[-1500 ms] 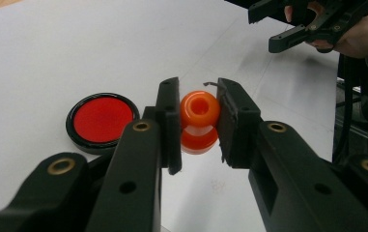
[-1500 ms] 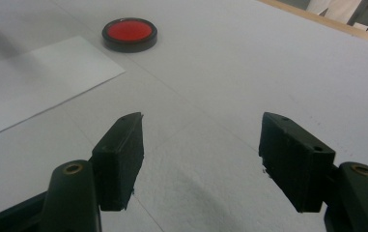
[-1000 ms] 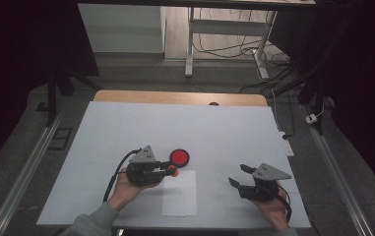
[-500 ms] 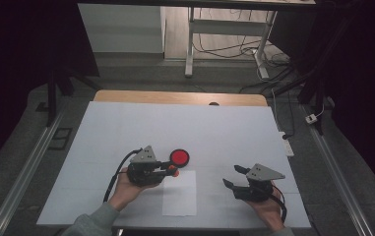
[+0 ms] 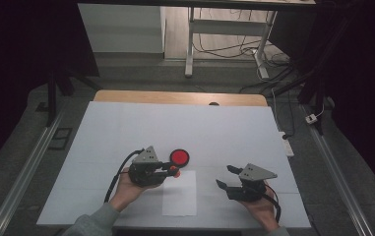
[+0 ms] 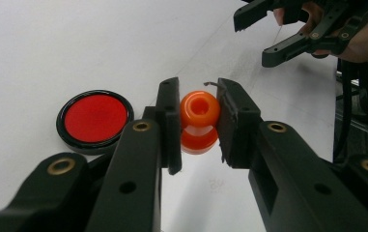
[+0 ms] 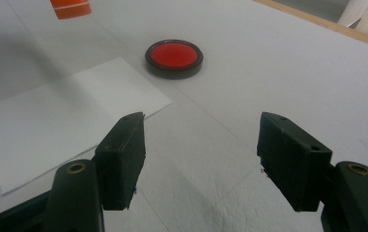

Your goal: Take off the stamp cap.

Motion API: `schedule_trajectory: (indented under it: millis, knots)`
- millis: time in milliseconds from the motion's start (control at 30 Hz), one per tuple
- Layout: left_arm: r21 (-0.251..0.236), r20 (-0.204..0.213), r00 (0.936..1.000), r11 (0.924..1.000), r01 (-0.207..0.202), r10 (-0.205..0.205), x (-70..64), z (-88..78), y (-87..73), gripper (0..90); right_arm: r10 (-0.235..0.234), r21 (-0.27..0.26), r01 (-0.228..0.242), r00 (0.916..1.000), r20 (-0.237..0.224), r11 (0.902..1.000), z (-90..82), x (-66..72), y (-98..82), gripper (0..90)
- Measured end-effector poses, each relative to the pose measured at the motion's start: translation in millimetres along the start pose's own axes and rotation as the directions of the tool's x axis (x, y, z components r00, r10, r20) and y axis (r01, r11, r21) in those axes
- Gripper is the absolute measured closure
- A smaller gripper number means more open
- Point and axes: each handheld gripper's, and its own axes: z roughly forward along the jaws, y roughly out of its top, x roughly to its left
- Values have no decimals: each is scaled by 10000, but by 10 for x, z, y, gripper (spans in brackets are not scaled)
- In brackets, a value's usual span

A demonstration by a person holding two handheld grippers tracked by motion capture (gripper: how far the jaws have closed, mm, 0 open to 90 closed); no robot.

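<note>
Two grippers over the white sheet of paper (image 5: 179, 193), which I take as landmark. Left gripper (image 6: 198, 121) sits at the paper's left edge, clenched on a small orange stamp (image 6: 199, 122) (spool-shaped, hollow top), lifted just above the paper's near-left corner. Right gripper (image 7: 201, 159) waits to the right of the paper, jaws spread wide, nothing between them. Beyond the paper's far edge lies the round red ink pad (image 5: 179, 157) in its black rim. Judged step: stamp in hand, between pad and paper. Next move calls for a straight, level press onto the paper, the right gripper perhaps pinning the sheet.
</note>
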Motion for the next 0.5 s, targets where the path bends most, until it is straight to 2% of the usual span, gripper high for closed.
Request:
schedule_trajectory:
  millis: [33, 233, 400, 500]
  knots:
    - [-1, -14, 10000, 10000, 1, -1, 4, -1, 1, 717, -31, 55, 31, 10000, 15, 10000, 6, 5, 9, 337]
    - [5, -37, 10000, 10000, -7, 7, 6, 0, 2, 717, 400, -328, -420, 9975, -585, 9986, 43, 58, 73, 335]
    - [-30, -15, 10000, 10000, -7, 7, 1, -6, 6, 717, 162, -258, -179, 9976, -668, 9995, 95, 133, 117, 334]
    - [-33, -13, 10000, 10000, -13, 13, 0, -3, 6, 717, 169, -297, -194, 9966, -810, 9994, 126, 176, 141, 334]
